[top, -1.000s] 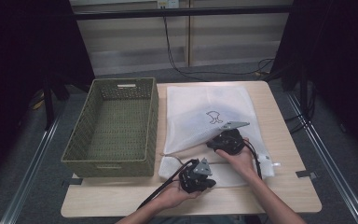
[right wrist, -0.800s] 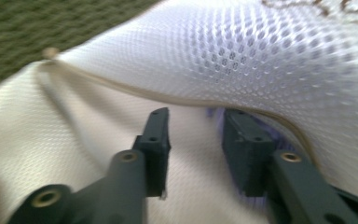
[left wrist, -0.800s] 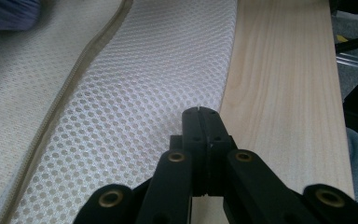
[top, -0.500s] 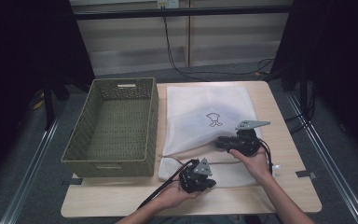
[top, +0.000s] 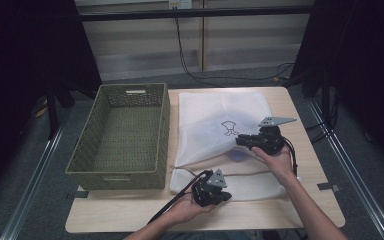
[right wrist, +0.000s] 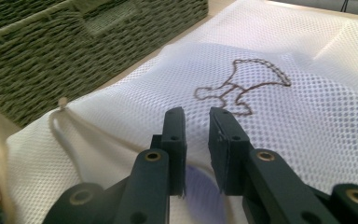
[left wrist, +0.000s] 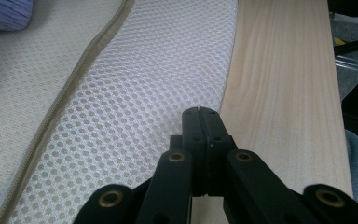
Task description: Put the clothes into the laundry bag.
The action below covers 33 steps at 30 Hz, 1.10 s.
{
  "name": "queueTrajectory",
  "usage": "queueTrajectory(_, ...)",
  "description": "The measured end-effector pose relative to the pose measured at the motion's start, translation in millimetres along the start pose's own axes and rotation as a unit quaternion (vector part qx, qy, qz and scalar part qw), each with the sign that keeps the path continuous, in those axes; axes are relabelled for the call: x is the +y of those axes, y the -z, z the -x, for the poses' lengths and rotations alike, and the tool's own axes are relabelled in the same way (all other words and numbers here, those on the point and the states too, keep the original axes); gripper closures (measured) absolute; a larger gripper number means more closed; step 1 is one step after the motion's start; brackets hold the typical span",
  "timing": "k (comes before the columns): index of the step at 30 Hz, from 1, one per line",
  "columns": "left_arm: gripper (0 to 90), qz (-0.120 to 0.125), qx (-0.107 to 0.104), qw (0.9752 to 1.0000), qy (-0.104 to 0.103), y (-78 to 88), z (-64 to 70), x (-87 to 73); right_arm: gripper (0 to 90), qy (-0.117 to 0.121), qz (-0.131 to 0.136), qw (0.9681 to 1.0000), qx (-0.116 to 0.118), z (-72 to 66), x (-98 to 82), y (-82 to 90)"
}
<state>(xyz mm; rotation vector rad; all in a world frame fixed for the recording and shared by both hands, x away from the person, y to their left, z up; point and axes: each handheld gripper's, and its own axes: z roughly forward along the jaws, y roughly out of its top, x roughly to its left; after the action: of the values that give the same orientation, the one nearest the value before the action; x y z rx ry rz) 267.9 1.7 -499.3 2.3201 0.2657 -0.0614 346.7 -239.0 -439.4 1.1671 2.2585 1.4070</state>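
Observation:
A white mesh bag with a brown stitched figure lies flat on the wooden table. A purple item shows faintly through its mesh. My right gripper hovers over the bag's right half, pointing left. In the right gripper view its jaws stand a narrow gap apart and have just been closing. The mesh bag shows through the gap, with no fabric pinched. My left gripper rests at the bag's front edge. Its jaws are pressed together over the mesh bag.
A green woven basket with nothing in it stands left of the bag, its wall close behind the bag's corner. A cord trails from that corner. A tan seam band runs along the bag. Bare wood borders the table's front edge.
My right gripper has risen and shifted right, off the bag's middle, and its jaws have narrowed. The left gripper has stayed in place.

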Motion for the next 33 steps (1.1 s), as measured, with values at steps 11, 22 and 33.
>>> queueTrajectory(11,90.0,-0.003,0.004,1.0000,-0.003,0.0,1.2,0.2,79.1,-0.004,-0.038,0.9991,-0.018,16.4,-23.4,-21.8)
queueTrajectory(22,90.0,-0.012,0.004,0.9999,-0.008,1.3,0.6,0.8,73.3,-0.015,-0.068,0.9970,-0.033,26.2,-40.2,-30.2)
queueTrajectory(33,90.0,-0.006,0.007,0.9999,-0.013,0.2,2.1,1.0,83.1,0.018,-0.085,0.9962,-0.002,8.4,-46.0,-14.9)
